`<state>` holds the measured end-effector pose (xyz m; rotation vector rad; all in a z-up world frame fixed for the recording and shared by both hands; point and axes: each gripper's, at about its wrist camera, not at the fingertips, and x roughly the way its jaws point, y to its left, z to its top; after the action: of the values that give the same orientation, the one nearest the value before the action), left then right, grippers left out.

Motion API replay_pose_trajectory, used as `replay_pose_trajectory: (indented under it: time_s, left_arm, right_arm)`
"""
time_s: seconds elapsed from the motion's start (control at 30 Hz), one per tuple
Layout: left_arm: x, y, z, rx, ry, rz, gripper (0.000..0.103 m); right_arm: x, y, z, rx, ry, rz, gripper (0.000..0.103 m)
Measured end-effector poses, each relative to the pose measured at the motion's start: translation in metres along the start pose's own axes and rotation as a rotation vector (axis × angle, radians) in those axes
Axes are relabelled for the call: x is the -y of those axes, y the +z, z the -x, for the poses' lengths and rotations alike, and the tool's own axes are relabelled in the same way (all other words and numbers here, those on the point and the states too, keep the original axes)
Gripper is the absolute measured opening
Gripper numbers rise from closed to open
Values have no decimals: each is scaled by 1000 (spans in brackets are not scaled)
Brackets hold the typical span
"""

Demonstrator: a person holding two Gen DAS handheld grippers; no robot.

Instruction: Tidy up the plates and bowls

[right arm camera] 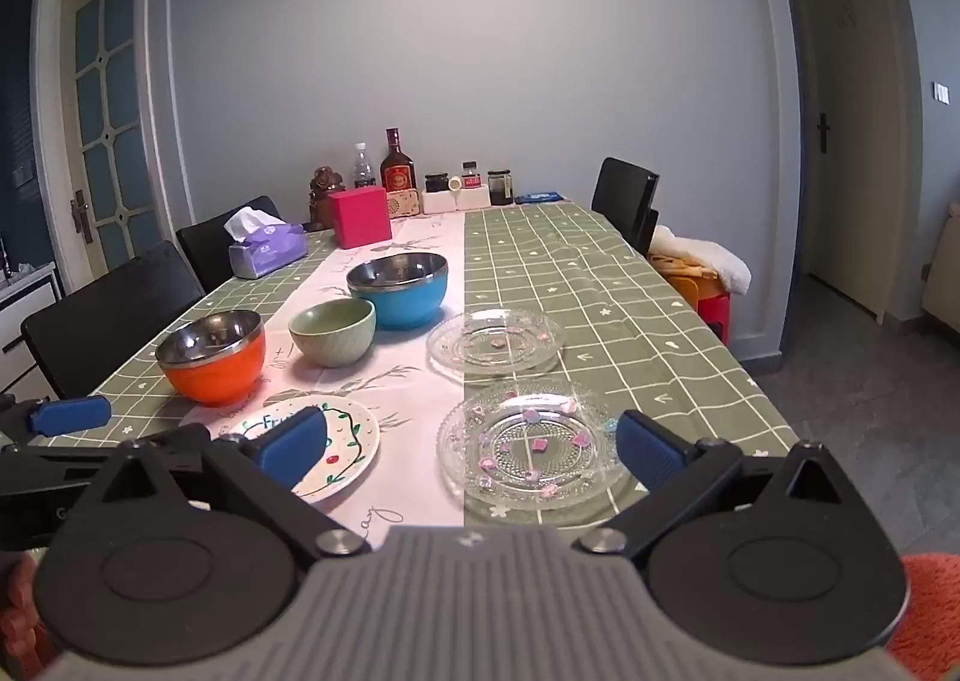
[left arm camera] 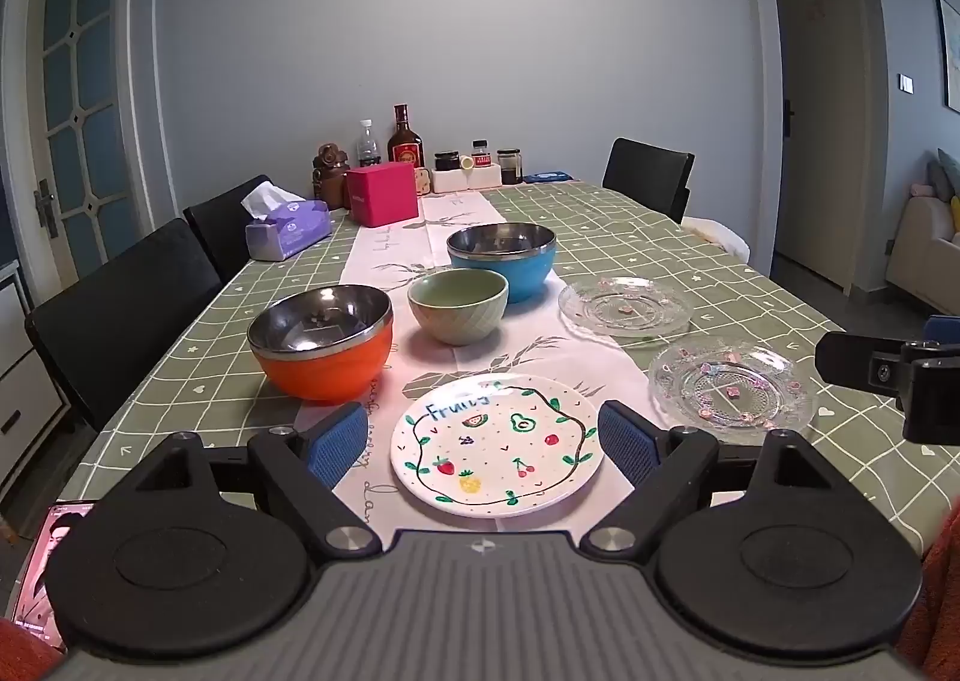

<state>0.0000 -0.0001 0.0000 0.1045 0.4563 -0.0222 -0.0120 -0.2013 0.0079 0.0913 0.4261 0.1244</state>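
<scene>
- My left gripper (left arm camera: pixel 483 444) hangs over the near edge of the table (left arm camera: pixel 690 237), jaws wide apart, nothing between them but air.
- Under that gap, flat on the pale runner (left arm camera: pixel 390 255), lies the fruit plate (left arm camera: pixel 497 453); my pads do not touch it.
- My right gripper (right arm camera: pixel 471 450) hangs further toward the right edge, jaws likewise spread and empty.
- Beneath it sits the near glass plate (right arm camera: pixel 531 447), straddling the runner's edge and the green cloth; whether my right pad touches its rim I cannot tell.
- The far glass plate (right arm camera: pixel 495 342) lies just behind it, the two rims close but apart.
- The orange bowl (left arm camera: pixel 321 342) stands upright toward the left edge, just behind the fruit plate.
- The green bowl (left arm camera: pixel 459 303) stands on the runner, mid-table, with the blue bowl (left arm camera: pixel 501 258) just behind it, seemingly touching.
- Both metal-lined bowls and the green one look empty.
- Toward the far left corner: a tissue box (left arm camera: pixel 288 231) and a pink box (left arm camera: pixel 382 194).
- Bottles and jars (left arm camera: pixel 406 138) line the far edge against the wall.
- Black chairs (left arm camera: pixel 126 309) stand along the left edge, one more at the far right corner.
</scene>
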Motion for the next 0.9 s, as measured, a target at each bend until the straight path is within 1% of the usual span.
replay_pose_trajectory:
  time_s: [0.07, 0.33, 0.43, 0.9]
  left_arm:
    - [0, 0, 0, -1, 3, -1, 101]
    - [-1, -2, 5, -5, 5, 0, 101]
    - [-1, -3, 5, -3, 1, 1, 101]
    - [4, -3, -3, -7, -3, -3, 101]
  right_arm:
    - [1, -2, 1, 13, -11, -5, 100]
    - [2, 2, -2, -13, 3, -40, 100]
    - [3, -1, -1, -2, 13, -17, 100]
    - [3, -1, -2, -15, 9, -20, 100]
